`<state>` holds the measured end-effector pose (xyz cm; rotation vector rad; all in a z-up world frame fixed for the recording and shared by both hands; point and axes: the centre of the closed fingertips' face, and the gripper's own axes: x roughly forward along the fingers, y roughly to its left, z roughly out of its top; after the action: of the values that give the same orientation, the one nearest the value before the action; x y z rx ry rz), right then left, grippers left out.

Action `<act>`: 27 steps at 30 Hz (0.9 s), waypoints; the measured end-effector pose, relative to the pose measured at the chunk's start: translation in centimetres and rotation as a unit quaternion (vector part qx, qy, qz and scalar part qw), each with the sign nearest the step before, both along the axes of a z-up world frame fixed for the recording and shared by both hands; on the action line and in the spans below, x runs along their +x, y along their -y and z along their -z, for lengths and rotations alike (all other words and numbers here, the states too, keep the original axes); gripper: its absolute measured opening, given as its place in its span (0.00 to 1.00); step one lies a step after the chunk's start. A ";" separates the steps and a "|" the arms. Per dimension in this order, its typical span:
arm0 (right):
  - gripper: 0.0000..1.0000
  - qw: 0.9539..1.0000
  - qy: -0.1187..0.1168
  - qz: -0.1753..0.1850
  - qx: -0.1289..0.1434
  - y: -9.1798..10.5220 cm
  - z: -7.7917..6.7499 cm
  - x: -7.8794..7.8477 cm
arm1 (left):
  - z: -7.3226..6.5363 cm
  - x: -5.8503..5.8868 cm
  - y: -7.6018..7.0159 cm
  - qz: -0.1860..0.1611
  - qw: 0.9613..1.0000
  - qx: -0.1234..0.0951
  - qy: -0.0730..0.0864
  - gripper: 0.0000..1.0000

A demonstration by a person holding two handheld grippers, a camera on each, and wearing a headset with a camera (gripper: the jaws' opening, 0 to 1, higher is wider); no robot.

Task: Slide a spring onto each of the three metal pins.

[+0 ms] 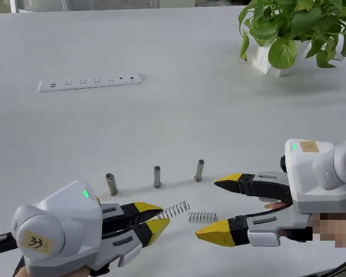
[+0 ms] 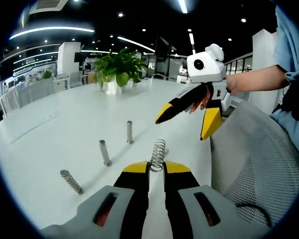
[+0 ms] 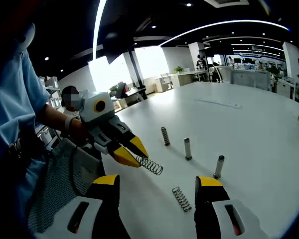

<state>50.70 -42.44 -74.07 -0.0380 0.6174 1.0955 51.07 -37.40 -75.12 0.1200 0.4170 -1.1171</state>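
Across the white table (image 1: 219, 115) where I work, a potted plant (image 1: 288, 34) stands at the far right and a white power strip (image 1: 89, 82) lies well back on the left. Nearer to me are my two tools. My left gripper (image 1: 161, 218) comes in from the lower left, its yellow-tipped jaws drawn together and pinching one end of the held spring (image 1: 174, 210), which juts out past the tips, clear of the table. My right gripper (image 1: 207, 208) reaches in from the right with its jaws spread wide and nothing between them; its tips point towards the left gripper.

Beyond both tools, three metal pins stand upright in a row, apart from one another. The left pin (image 1: 111, 184) carries the fitted spring (image 2: 71, 181) wound around its shaft. The middle pin (image 1: 157, 176) and the right pin (image 1: 199, 170) are bare.

The loose spring (image 1: 203, 217) lies flat on the table in front of the pins, just beside the held spring and between the open jaws of the right gripper as the head view shows it; in the right gripper view it lies just ahead of the jaw tips, touching neither.
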 end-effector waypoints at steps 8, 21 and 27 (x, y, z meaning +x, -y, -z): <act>0.44 0.999 -0.006 -0.033 0.010 -0.9 -0.6 -0.7 | -1.1 -0.6 0.2 0.016 1.000 -0.012 -0.001 0.07; 0.27 0.996 -0.038 -0.066 0.036 -1.3 -1.6 -1.8 | -2.6 -1.6 0.7 0.061 0.997 -0.045 -0.027 0.07; 0.22 0.994 -0.053 -0.086 0.048 -1.3 -1.9 -2.3 | -3.2 -2.2 0.8 0.094 0.994 -0.051 -0.030 0.07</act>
<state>48.38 -41.16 -72.12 0.0511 0.6657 1.2984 48.87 -38.23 -71.91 0.0361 0.4074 -1.3277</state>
